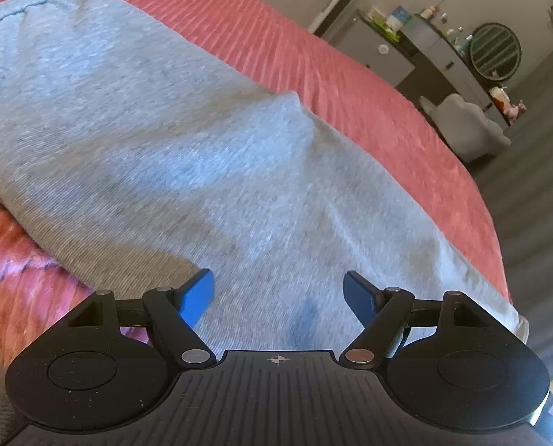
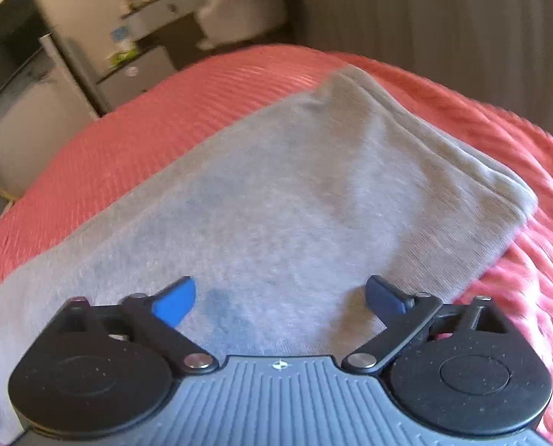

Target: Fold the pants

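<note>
A: Pants (image 1: 157, 141) are lying flat on the pink bed (image 1: 313, 55), one grey pair, looking folded lengthwise already.

B: Grippers?

A: Two. Left gripper (image 1: 278, 293) is hovering spread, pinching nothing. Right gripper (image 2: 280, 297) is standing spread wide, nothing between the pads.

B: Advice?

A: Probably pinching both layers at the hem corners, lifting evenly, keeping edges aligned.

Lying across the bed: coral ribbed bedspread (image 1: 351, 85), covering it to the edges. Standing beyond it along the wall: grey cabinet (image 1: 380, 55) carrying small bottles and boxes, too blurred to identify. Leaning at the far end: round dark-framed mirror (image 1: 495, 52). Sitting below on grey floor (image 1: 529, 193): pale upholstered seat (image 1: 469, 130).
</note>
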`<state>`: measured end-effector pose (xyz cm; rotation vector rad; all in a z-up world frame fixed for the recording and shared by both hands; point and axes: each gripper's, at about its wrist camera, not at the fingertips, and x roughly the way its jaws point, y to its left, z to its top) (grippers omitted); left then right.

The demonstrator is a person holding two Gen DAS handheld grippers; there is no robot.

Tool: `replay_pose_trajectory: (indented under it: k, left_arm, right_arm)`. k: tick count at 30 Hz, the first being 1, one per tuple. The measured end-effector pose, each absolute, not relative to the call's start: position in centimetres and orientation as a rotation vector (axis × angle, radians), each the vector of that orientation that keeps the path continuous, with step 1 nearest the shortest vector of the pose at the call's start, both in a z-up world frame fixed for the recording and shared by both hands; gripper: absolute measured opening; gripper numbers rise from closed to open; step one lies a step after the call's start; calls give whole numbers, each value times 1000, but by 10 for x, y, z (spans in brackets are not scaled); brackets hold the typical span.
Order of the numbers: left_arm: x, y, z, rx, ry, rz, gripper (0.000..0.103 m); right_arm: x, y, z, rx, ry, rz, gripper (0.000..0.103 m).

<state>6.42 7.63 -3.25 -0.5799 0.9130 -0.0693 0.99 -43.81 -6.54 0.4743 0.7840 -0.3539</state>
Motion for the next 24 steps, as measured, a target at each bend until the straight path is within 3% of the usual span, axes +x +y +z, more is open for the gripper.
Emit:
replay_pose_trajectory:
  k: [4, 9, 11, 13, 15, 20, 22, 24]
  left_arm:
    - [65, 101, -33, -674, 889, -43, 82]
    - [74, 146, -37, -720, 879, 32, 80]
    - [80, 161, -39, -708, 901, 45, 74]
    - [82, 175, -42, -727, 903, 51, 62]
    - [78, 189, -41, -754, 877, 84, 60]
    - [59, 210, -34, -786, 803, 165, 62]
    - [52, 206, -25, -773, 780, 177, 77]
    - [45, 190, -11, -736, 753, 163, 83]
  right_arm:
    - [34, -420, -65, 319, 893, -393, 98]
    - [35, -416, -64, 309, 900, -393, 98]
    - [37, -417, -67, 303, 904, -390, 98]
    - [38, -414, -67, 290, 907, -392, 98]
    - [38, -419, -65, 278, 909, -393, 98]
    - [38, -417, -66, 283, 903, -393, 98]
    - [39, -418, -67, 277, 897, -389, 98]
    - [40, -418, -68, 270, 888, -385, 98]
